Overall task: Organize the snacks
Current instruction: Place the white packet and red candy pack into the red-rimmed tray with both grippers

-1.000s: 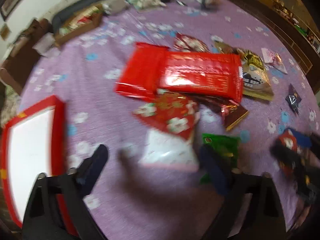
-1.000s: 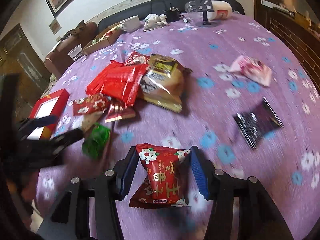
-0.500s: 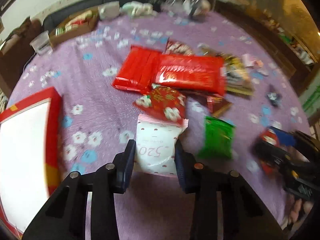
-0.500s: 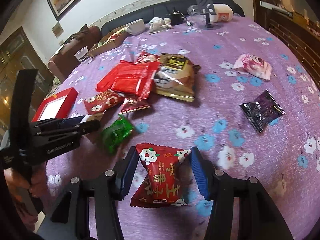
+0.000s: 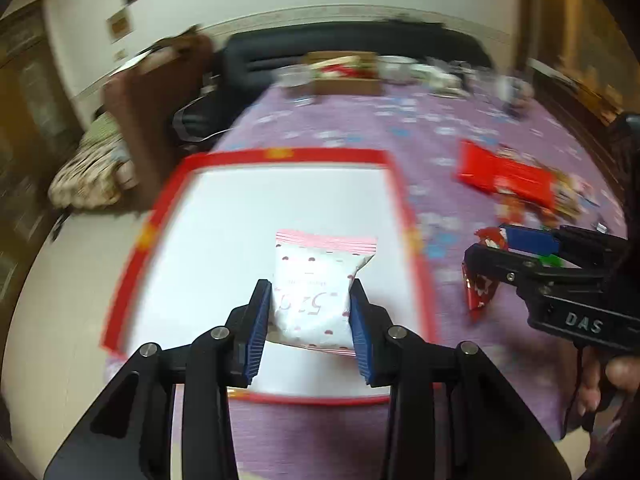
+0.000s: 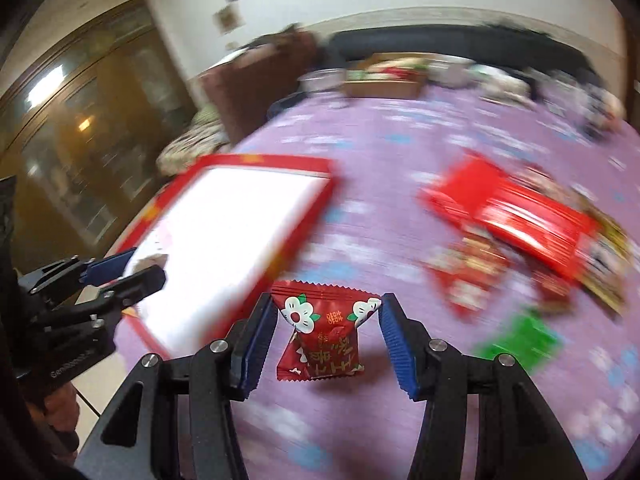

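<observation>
My left gripper (image 5: 310,292) is shut on a white snack packet (image 5: 320,256) with pink dots, its blue pads pressing both sides. It hangs over the white inside of a red-rimmed box (image 5: 280,155). My right gripper (image 6: 328,308) is shut on a red snack packet (image 6: 320,332) with white flowers, held above the purple cloth just right of the red-rimmed box (image 6: 280,159). The left wrist view shows the right gripper (image 5: 490,242) and its red packet (image 5: 480,292) beside the box's right rim. The left gripper (image 6: 146,264) shows at the box's near left corner.
A pile of snacks lies to the right: long red packets (image 6: 512,208), a green packet (image 6: 516,340) and others, blurred. A cardboard box (image 5: 344,76) and cups stand at the table's far end. A brown chair (image 5: 160,120) stands past the left edge.
The left gripper shut on the white packet and carried it left, over the red-rimmed box. The right gripper swung left too, still holding the red packet.
</observation>
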`<action>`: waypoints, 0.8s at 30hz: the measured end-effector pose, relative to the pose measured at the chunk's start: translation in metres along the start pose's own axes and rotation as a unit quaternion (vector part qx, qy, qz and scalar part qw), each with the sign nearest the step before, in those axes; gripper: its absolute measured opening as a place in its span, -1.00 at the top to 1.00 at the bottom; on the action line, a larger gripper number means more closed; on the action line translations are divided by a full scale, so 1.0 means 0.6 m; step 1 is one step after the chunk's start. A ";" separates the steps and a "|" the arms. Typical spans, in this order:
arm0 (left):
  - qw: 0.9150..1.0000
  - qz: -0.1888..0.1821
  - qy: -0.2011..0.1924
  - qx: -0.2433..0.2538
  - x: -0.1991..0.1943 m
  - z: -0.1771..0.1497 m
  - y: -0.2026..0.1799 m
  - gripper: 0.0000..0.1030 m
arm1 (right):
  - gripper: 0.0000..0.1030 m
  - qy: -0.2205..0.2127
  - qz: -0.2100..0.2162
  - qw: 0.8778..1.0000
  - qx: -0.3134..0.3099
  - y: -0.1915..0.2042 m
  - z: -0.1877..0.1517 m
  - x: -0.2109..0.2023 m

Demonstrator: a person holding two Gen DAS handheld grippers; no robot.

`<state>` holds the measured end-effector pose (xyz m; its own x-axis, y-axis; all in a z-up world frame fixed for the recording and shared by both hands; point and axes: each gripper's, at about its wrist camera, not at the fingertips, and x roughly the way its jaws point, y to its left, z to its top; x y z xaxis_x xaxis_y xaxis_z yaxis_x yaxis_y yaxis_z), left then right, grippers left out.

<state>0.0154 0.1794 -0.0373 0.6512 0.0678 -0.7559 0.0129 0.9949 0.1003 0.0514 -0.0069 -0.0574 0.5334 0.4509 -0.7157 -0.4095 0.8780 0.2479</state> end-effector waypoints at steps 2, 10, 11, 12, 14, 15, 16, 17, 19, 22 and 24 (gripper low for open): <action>1.000 0.019 0.008 -0.021 0.007 -0.009 0.036 0.31 | -0.04 0.003 0.019 1.000 -0.011 0.038 0.015 0.026; 0.996 0.064 0.012 -0.059 0.016 -0.030 0.103 0.31 | -0.08 0.008 0.074 0.997 -0.031 0.121 0.048 0.084; 0.996 0.067 0.016 -0.064 0.020 -0.034 0.108 0.31 | -0.08 0.009 0.078 0.996 -0.034 0.126 0.048 0.087; 0.995 0.067 0.019 -0.067 0.022 -0.035 0.112 0.31 | -0.08 0.008 0.081 0.996 -0.035 0.128 0.047 0.086; 0.995 0.070 0.025 -0.073 0.023 -0.040 0.115 0.30 | -0.08 0.007 0.087 0.996 -0.032 0.128 0.049 0.090; 0.994 0.072 0.027 -0.075 0.024 -0.043 0.116 0.29 | -0.09 0.010 0.093 0.995 -0.027 0.126 0.049 0.091; 0.994 0.073 0.028 -0.074 0.024 -0.045 0.116 0.28 | -0.12 0.010 0.099 0.995 -0.022 0.125 0.048 0.089; 0.994 0.077 0.029 -0.073 0.024 -0.046 0.116 0.28 | -0.15 0.008 0.103 0.994 -0.016 0.121 0.044 0.078; 0.993 0.084 0.032 -0.071 0.023 -0.045 0.115 0.26 | -0.26 0.003 0.101 0.995 -0.014 0.118 0.042 0.069; 0.994 0.081 0.030 -0.072 0.018 -0.044 0.113 0.02 | -0.27 -0.016 0.093 0.996 -0.009 0.104 0.039 0.048; 0.994 0.078 0.023 -0.070 0.010 -0.042 0.106 -0.13 | -0.31 -0.029 0.083 0.996 -0.003 0.083 0.035 0.033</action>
<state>0.0011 0.2453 -0.0520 0.6014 0.2214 -0.7677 -0.1922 0.9727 0.1300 0.0570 0.0491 -0.0457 0.4998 0.5978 -0.6268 -0.4991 0.7902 0.3557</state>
